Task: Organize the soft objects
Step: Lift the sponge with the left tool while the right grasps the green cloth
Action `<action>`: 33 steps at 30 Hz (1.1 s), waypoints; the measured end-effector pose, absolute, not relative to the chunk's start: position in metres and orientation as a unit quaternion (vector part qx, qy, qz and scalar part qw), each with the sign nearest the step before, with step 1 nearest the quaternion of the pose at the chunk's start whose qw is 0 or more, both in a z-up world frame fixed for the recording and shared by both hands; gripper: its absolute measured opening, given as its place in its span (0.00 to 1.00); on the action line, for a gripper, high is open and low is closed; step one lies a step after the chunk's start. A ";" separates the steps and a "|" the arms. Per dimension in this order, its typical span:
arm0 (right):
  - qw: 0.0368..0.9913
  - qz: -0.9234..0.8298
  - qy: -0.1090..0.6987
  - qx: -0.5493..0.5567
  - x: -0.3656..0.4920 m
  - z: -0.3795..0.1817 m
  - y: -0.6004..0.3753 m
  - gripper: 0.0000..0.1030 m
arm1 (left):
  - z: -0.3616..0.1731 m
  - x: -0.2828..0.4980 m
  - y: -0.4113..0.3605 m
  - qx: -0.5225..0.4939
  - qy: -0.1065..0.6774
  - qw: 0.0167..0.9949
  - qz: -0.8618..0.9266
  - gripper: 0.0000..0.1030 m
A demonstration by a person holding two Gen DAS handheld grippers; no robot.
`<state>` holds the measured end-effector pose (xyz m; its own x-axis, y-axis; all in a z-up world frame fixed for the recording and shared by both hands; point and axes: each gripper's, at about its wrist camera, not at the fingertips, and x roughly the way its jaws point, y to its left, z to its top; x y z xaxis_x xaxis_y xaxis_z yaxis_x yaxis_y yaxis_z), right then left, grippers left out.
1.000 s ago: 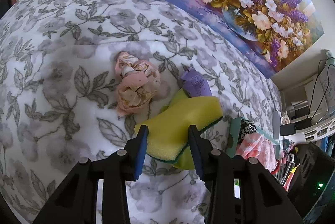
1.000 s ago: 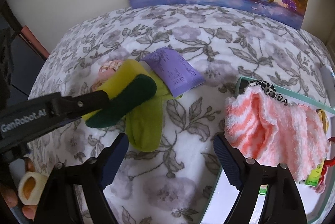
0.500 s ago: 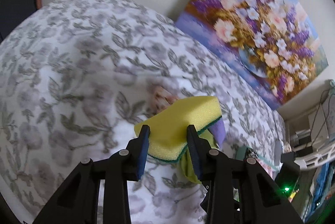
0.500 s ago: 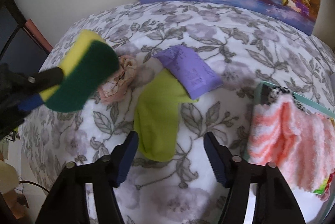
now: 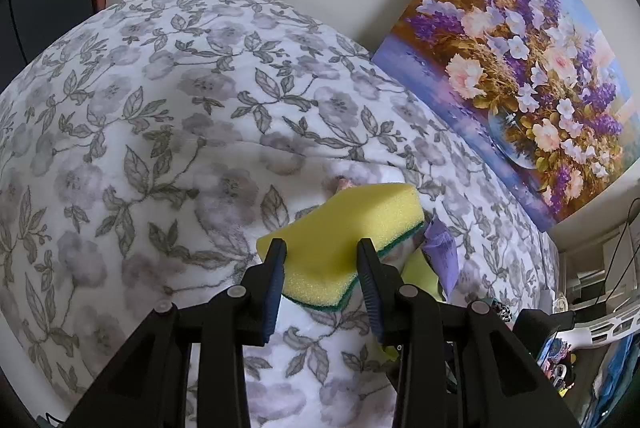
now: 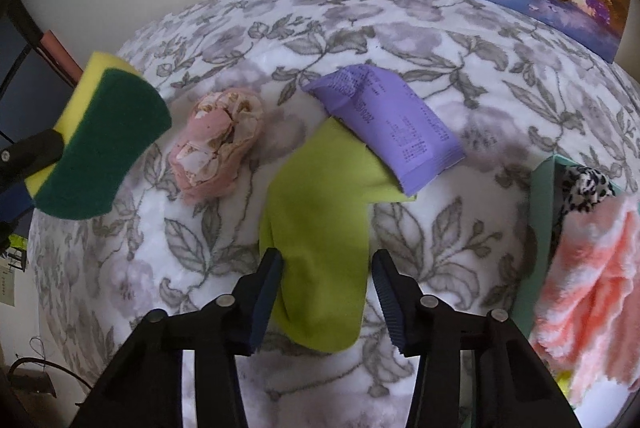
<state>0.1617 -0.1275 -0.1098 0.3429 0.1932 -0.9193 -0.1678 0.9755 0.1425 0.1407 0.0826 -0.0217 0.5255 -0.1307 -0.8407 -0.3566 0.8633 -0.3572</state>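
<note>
My left gripper is shut on a yellow sponge with a green scouring side and holds it in the air above the floral blanket; the sponge also shows at the left of the right wrist view. My right gripper is open, its fingers either side of the near end of a lime green cloth. A purple packet lies on the cloth's far corner. A crumpled pink scrunchie lies left of the cloth.
A teal bin at the right holds a pink-and-white fluffy cloth and a leopard-print item. The floral blanket covers the surface. A flower painting leans on the back wall. Clutter stands at the far right.
My left gripper has lifted the sponge up and to the left, away from the green cloth. My right gripper has moved in over the cloth's near end and narrowed.
</note>
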 end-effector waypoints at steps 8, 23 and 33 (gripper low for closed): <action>0.823 0.111 0.557 -0.014 0.159 -0.109 -0.118 0.14 | -0.021 0.140 0.081 -0.254 0.483 0.835 0.064 0.36; 0.844 0.132 0.518 0.040 0.151 -0.067 -0.135 0.01 | -0.001 0.135 0.076 -0.244 0.462 0.850 0.058 0.36; 0.877 0.151 0.449 0.081 0.140 -0.004 -0.150 0.01 | 0.018 0.129 0.072 -0.239 0.440 0.864 0.052 0.36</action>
<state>0.1403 -0.1499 -0.0040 0.5518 0.3379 -0.7624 -0.1935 0.9412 0.2771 0.1294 0.0716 0.0179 0.6082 -0.1203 -0.7846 -0.3004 0.8801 -0.3678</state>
